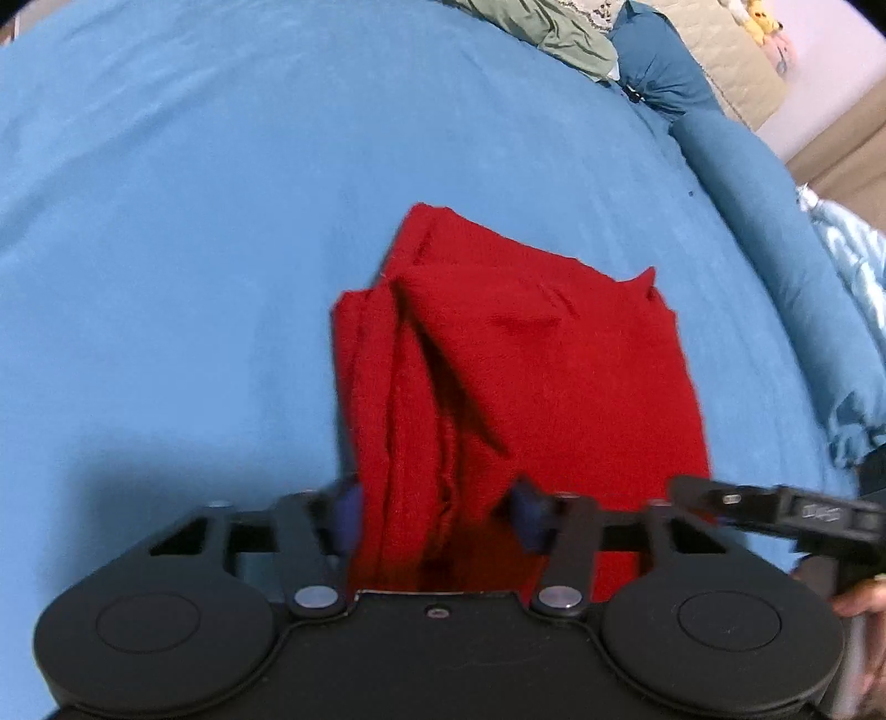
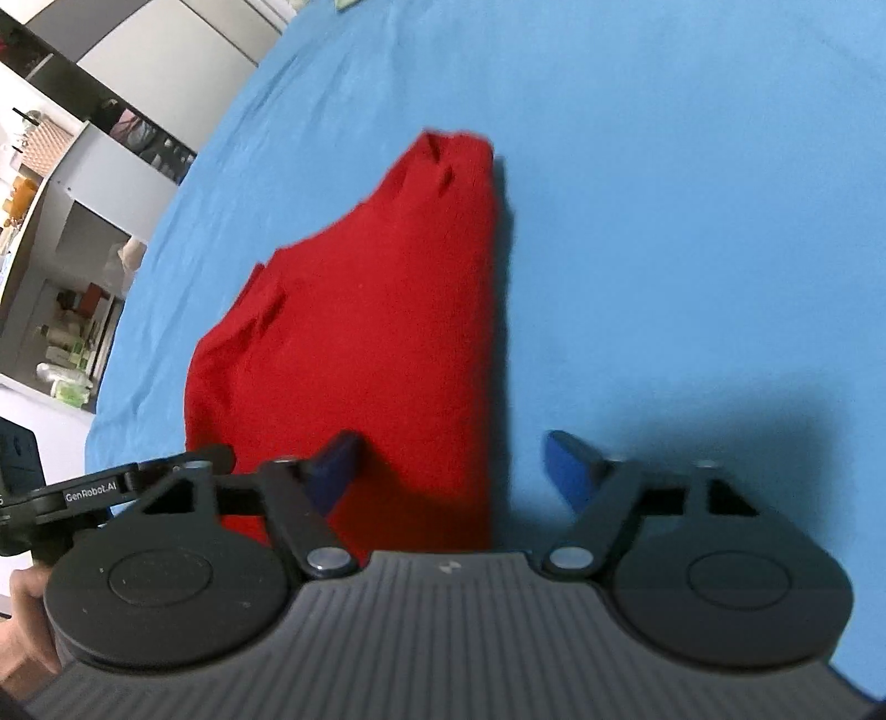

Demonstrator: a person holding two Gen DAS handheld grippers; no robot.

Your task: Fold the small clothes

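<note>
A red garment lies folded into a rough rectangle on the blue bed sheet. My left gripper is open, its blue pads on either side of the garment's near left edge, which has loose folds. In the right wrist view the garment runs away from me. My right gripper is open and straddles the garment's near right edge. The right gripper's body shows at the right of the left view, and the left gripper's body at the left of the right view.
A heap of green and dark blue clothes lies at the bed's far edge. A pale blue quilt hangs at the right. Shelves with bottles and boxes stand beyond the bed's left side.
</note>
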